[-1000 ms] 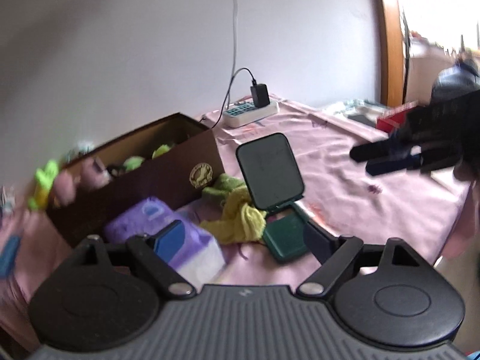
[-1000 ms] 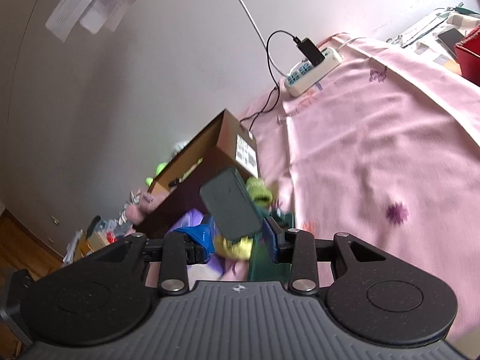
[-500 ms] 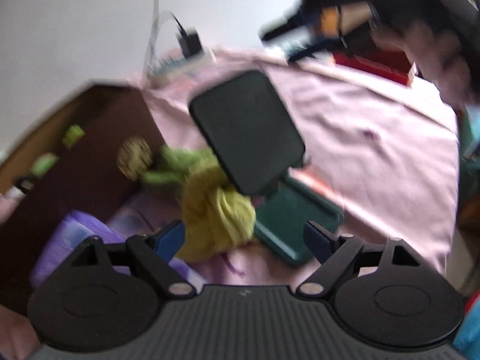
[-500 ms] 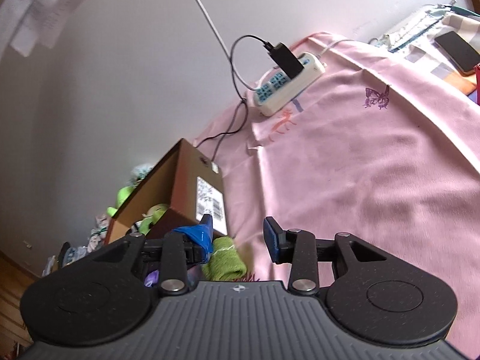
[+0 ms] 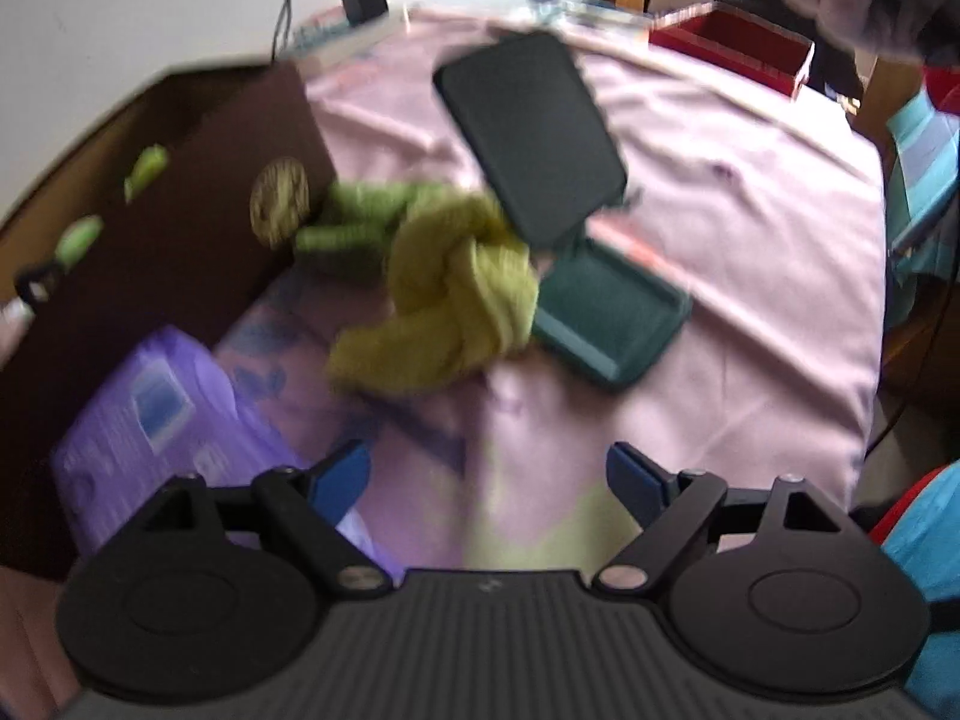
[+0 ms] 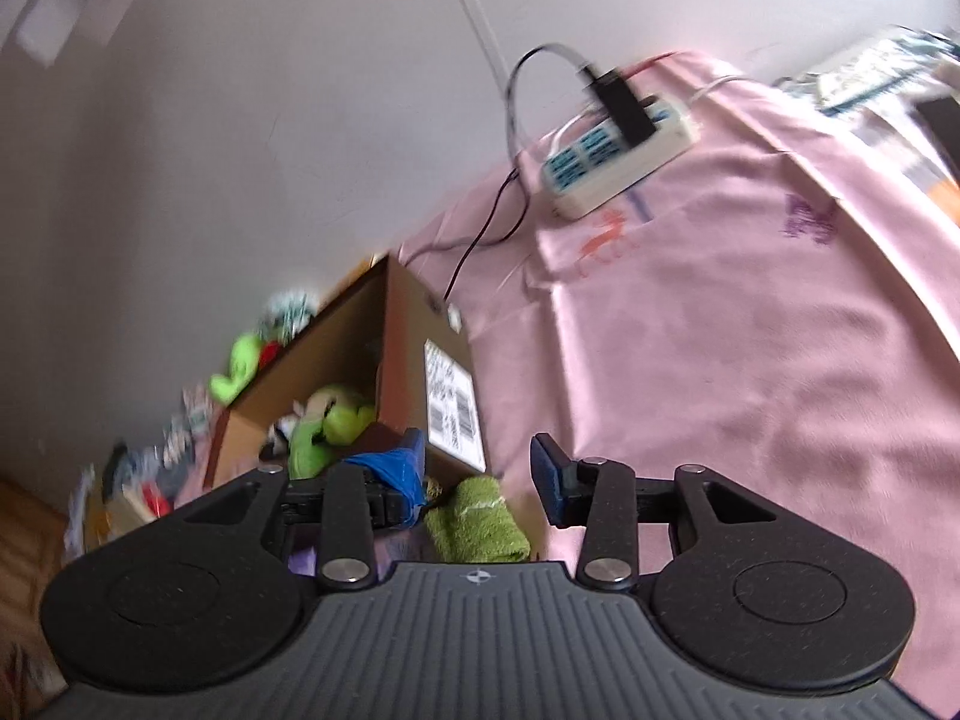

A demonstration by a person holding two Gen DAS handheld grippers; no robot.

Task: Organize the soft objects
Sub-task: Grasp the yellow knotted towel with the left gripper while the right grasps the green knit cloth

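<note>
Change: the left gripper (image 5: 486, 474) has been swung down and in over the knotted yellow-green cloth (image 5: 444, 294), now seen large and just ahead of the blue fingertips (image 5: 342, 474); the right gripper (image 6: 480, 468) has been lifted away towards the far wall.
Meaning: a pick of the yellow cloth is judged to be set up.
Left claw: spread wide, nothing between the jaws.
Right claw: parted, empty.
Task things: the green towel (image 5: 354, 222) lies against the brown cardboard box (image 5: 198, 192), left of the yellow cloth; plush toys (image 6: 330, 426) are already inside.
Obstacles: the open dark green case (image 5: 606, 312) touches the cloth's right side; the purple tissue pack (image 5: 150, 420) lies near left.
Beyond: power strip (image 6: 618, 156) on the pink tablecloth (image 5: 750, 228).
</note>
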